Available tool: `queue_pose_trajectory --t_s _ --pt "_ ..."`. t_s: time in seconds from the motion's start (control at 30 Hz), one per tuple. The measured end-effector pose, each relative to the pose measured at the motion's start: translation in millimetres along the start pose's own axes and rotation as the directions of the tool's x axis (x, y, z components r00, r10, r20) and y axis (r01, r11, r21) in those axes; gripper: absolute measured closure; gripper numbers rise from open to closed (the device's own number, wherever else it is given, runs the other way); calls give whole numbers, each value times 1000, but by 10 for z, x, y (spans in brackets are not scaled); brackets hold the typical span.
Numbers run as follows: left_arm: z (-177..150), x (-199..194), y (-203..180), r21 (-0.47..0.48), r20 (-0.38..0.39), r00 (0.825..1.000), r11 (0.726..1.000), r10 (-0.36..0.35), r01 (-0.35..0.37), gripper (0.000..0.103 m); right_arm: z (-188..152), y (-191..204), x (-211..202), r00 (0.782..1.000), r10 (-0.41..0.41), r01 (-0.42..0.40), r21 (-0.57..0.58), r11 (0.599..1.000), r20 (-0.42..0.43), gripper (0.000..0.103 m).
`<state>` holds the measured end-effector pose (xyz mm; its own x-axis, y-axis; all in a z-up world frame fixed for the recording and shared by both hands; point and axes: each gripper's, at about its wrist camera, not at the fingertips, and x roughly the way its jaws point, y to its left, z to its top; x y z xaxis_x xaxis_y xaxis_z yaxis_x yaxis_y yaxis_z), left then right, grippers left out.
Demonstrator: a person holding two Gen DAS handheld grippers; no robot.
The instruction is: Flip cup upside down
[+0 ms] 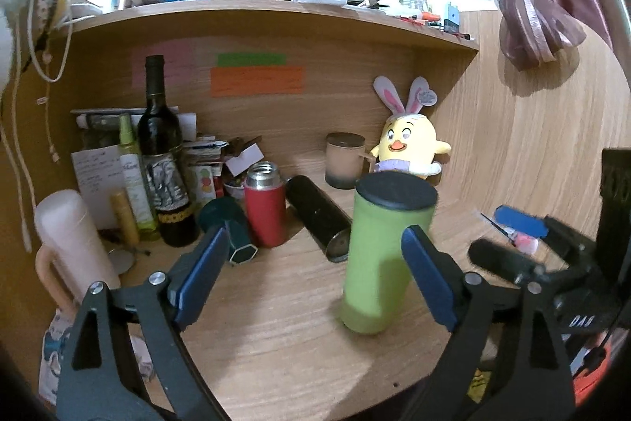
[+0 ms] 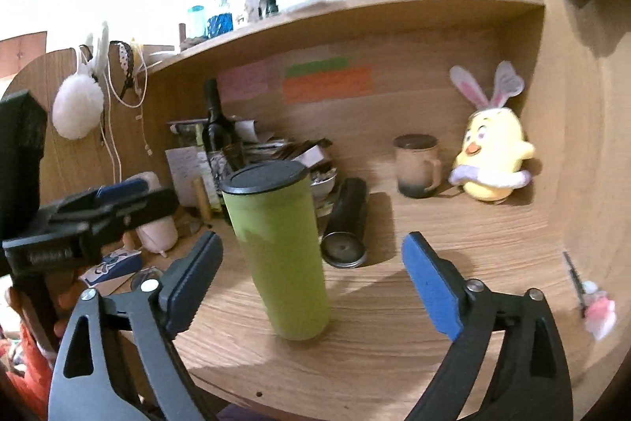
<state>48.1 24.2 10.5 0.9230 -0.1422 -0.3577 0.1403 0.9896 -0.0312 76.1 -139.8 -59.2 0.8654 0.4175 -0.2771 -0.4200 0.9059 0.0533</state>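
Observation:
A tall green cup (image 1: 380,255) with a black lid stands upright on the wooden desk (image 1: 276,322), wide lidded end up. It also shows in the right wrist view (image 2: 280,251). My left gripper (image 1: 315,259) is open and empty, the cup just inside its right finger. My right gripper (image 2: 311,263) is open and empty, the cup between its fingers nearer the left one, untouched. The right gripper (image 1: 524,235) shows at the right of the left wrist view, and the left gripper (image 2: 102,200) at the left of the right wrist view.
A black cylinder (image 1: 319,219) lies on its side behind the cup. A red flask (image 1: 266,210), a wine bottle (image 1: 161,152), a dark green cup on its side (image 1: 228,229) and clutter stand at left. A mug (image 1: 345,160) and a yellow plush chick (image 1: 410,145) sit at the back.

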Motion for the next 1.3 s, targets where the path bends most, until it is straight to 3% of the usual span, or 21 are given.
queue_pose_trajectory --t_s 0.23,0.5,1.3 --pt "-170 -216 -122 -22 24 999 999 25 -25 1 18 33 -312 998 -43 44 -20 999 47 0" --pt "-305 -402 -233 -29 35 997 997 67 -66 0 -57 101 -482 996 -71 74 -43 996 58 0" --pt "-406 -500 -257 -20 33 997 997 72 -71 0 -153 111 -536 995 -88 91 -45 995 51 0"
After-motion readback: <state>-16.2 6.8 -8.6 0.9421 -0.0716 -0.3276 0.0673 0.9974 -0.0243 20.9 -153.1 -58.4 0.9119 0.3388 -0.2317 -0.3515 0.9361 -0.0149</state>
